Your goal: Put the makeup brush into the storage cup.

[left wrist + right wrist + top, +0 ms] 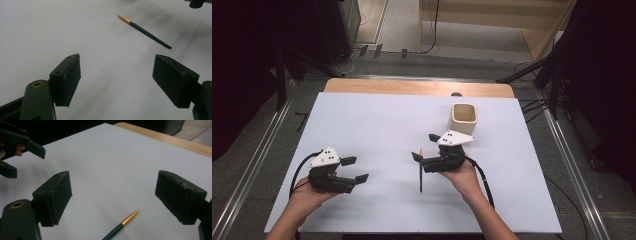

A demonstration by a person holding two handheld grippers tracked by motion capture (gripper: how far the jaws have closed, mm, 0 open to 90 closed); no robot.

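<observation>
On the white bench lies one pen, dark with a gold tip, and one cream square cup stands farther back on the right. There are two grippers. The right gripper is just over the pen, its fingers released and spread wide, the pen lying flat between them and untouched. The left gripper is well apart at the left, its fingers also released and holding nothing.
</observation>
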